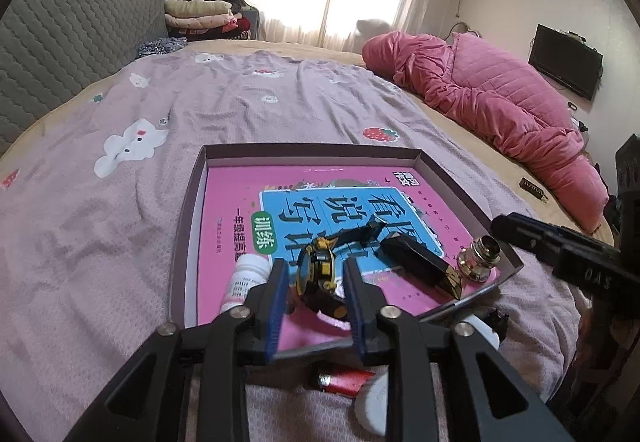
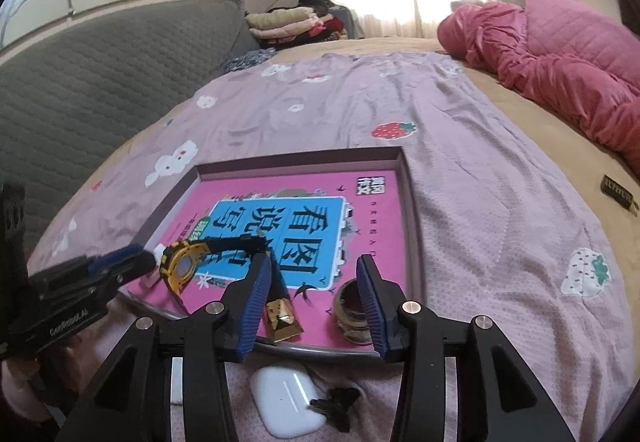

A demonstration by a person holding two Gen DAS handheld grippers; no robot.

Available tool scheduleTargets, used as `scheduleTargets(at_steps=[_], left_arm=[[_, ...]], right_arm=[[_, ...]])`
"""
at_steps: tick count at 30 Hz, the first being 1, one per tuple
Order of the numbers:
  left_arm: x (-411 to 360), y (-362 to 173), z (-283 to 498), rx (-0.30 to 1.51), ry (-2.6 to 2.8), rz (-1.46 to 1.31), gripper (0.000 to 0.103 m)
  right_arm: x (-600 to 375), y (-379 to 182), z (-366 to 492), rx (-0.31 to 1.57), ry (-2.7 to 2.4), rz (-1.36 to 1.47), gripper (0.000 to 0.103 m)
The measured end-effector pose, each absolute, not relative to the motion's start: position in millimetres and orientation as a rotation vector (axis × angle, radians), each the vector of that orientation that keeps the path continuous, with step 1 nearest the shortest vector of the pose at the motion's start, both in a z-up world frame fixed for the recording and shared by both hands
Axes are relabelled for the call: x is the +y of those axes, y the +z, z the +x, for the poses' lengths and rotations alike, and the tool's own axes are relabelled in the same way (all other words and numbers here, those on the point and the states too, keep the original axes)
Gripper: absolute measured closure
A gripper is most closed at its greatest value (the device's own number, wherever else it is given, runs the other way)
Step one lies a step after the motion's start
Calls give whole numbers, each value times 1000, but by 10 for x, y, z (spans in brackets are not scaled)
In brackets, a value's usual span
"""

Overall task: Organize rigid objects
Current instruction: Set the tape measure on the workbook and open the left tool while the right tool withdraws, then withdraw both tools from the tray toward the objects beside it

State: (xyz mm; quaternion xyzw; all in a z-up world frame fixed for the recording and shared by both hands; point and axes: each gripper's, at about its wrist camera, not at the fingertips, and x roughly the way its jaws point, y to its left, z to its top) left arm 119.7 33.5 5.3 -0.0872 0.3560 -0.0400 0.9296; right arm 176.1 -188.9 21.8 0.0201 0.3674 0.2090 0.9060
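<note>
A shallow grey tray (image 1: 188, 226) holds a pink book (image 1: 232, 210) on the bed. A black and yellow wristwatch (image 1: 318, 268) stands on edge in the tray, between the fingers of my left gripper (image 1: 316, 278), whose jaws sit close around it. In the right wrist view the watch (image 2: 182, 266) is at the left gripper's tip. A black bar with a gold end (image 1: 424, 262), a brass ring fitting (image 1: 480, 256) and a white bottle (image 1: 246, 278) also lie in the tray. My right gripper (image 2: 312, 282) is open and empty above the tray's near edge, between the bar (image 2: 282, 312) and fitting (image 2: 350, 310).
A white earbud case (image 2: 286, 402) and a small black clip (image 2: 334, 404) lie on the purple sheet in front of the tray. A red battery (image 1: 344, 380) and a white round object (image 1: 374, 408) lie under my left gripper. A pink quilt (image 1: 500, 102) is at the right.
</note>
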Motion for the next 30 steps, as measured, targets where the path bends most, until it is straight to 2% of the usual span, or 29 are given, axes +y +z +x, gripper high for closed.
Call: scheduleTargets(at_steps=[2, 13, 18, 30], left_arm=[[325, 60, 1164, 727, -81, -178, 66], [278, 150, 987, 706, -72, -152, 64], [283, 209, 919, 692, -64, -154, 55], [187, 263, 814, 696, -73, -135, 54]], right_arm=[[-1950, 234, 1760, 760, 423, 67, 57], [-2039, 327, 1616, 739, 422, 74, 53], [-2006, 379, 1517, 720, 439, 45, 51], [-1860, 451, 1299, 682, 481, -21, 46]])
